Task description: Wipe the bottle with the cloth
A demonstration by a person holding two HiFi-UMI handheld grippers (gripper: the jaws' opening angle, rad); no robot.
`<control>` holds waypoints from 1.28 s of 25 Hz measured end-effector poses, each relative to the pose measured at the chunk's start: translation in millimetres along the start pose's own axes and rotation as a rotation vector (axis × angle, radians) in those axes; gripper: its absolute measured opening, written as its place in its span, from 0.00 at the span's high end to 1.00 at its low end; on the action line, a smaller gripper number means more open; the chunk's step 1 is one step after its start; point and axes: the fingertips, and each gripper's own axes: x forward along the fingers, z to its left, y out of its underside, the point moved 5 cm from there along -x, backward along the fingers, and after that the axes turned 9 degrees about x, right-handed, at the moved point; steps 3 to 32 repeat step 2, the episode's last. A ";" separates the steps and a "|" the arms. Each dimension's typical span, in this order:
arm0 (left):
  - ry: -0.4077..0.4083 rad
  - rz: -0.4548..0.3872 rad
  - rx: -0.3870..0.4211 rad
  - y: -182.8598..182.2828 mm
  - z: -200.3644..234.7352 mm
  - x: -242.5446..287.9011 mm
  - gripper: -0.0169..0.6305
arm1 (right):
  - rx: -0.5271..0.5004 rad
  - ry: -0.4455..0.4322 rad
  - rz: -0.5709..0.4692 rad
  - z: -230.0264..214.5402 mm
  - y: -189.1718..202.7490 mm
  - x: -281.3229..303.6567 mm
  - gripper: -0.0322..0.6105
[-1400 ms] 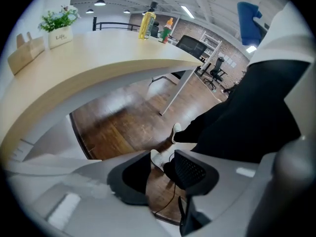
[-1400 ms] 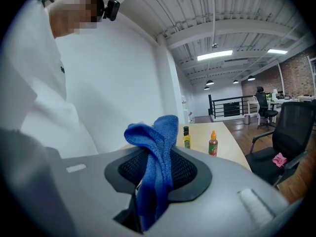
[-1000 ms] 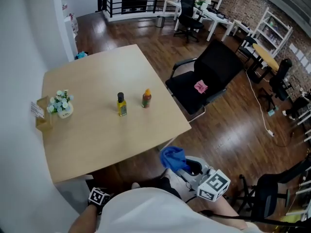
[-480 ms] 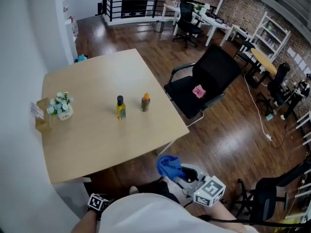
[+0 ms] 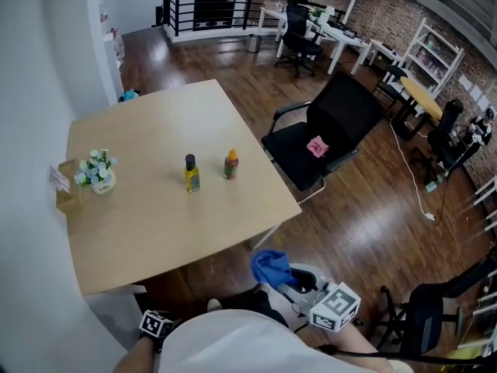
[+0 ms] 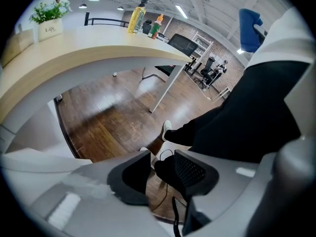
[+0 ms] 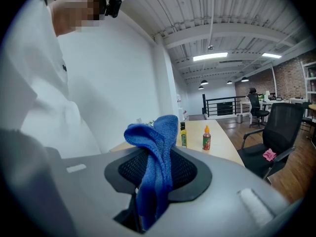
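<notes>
Two bottles stand mid-table: a yellow oil bottle [image 5: 192,173] with a black cap and a smaller red sauce bottle [image 5: 231,164] with an orange cap. Both also show in the right gripper view, the oil bottle [image 7: 183,135] and the sauce bottle [image 7: 207,138]. My right gripper [image 5: 286,277] is off the table's near corner, low by my body, shut on a blue cloth [image 7: 157,147] that sticks up from its jaws. Of my left gripper, the head view shows only the marker cube [image 5: 158,325]. The left gripper [image 6: 162,169] is below the table edge, jaws nearly together with nothing between.
A small pot of flowers [image 5: 99,171] and a cardboard box [image 5: 66,186] sit at the light wooden table's [image 5: 147,231] left edge by the white wall. A black office chair [image 5: 334,123] with a pink item [image 5: 319,146] on its seat stands right of the table.
My right gripper with the blue cloth has sunk slightly lower and closer to my body. The bottles and the other things on the table have not moved.
</notes>
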 end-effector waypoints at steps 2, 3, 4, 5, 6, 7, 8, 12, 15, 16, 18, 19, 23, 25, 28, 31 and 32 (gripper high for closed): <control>-0.004 -0.009 0.003 -6.4 1.5 -0.2 0.73 | 0.001 0.002 0.000 -2.3 -0.1 -1.8 0.76; -0.004 -0.009 0.003 -6.4 1.5 -0.2 0.73 | 0.001 0.002 0.000 -2.3 -0.1 -1.8 0.76; -0.004 -0.009 0.003 -6.4 1.5 -0.2 0.73 | 0.001 0.002 0.000 -2.3 -0.1 -1.8 0.76; -0.004 -0.009 0.003 -6.4 1.5 -0.2 0.73 | 0.001 0.002 0.000 -2.3 -0.1 -1.8 0.76; -0.004 -0.009 0.003 -6.4 1.5 -0.2 0.73 | 0.001 0.002 0.000 -2.3 -0.1 -1.8 0.76; -0.004 -0.009 0.003 -6.4 1.5 -0.2 0.73 | 0.001 0.002 0.000 -2.3 -0.1 -1.8 0.76; -0.004 -0.009 0.003 -6.4 1.5 -0.2 0.73 | 0.001 0.002 0.000 -2.3 -0.1 -1.8 0.76; -0.004 -0.009 0.003 -6.4 1.5 -0.2 0.73 | 0.001 0.002 0.000 -2.3 -0.1 -1.8 0.76; -0.004 -0.009 0.003 -6.4 1.5 -0.2 0.73 | 0.001 0.002 0.000 -2.3 -0.1 -1.8 0.76; -0.004 -0.009 0.003 -6.4 1.5 -0.2 0.73 | 0.001 0.002 0.000 -2.3 -0.1 -1.8 0.76; -0.004 -0.009 0.003 -6.4 1.5 -0.2 0.73 | 0.001 0.002 0.000 -2.3 -0.1 -1.8 0.76; -0.004 -0.009 0.003 -6.4 1.5 -0.2 0.73 | 0.001 0.002 0.000 -2.3 -0.1 -1.8 0.76; -0.004 -0.009 0.003 -6.4 1.5 -0.2 0.73 | 0.001 0.002 0.000 -2.3 -0.1 -1.8 0.76; -0.004 -0.009 0.003 -6.4 1.5 -0.2 0.73 | 0.001 0.002 0.000 -2.3 -0.1 -1.8 0.76; -0.004 -0.009 0.003 -6.4 1.5 -0.2 0.73 | 0.001 0.002 0.000 -2.3 -0.1 -1.8 0.76; -0.004 -0.009 0.003 -6.4 1.5 -0.2 0.73 | 0.001 0.002 0.000 -2.3 -0.1 -1.8 0.76; -0.004 -0.009 0.003 -6.4 1.5 -0.2 0.73 | 0.001 0.002 0.000 -2.3 -0.1 -1.8 0.76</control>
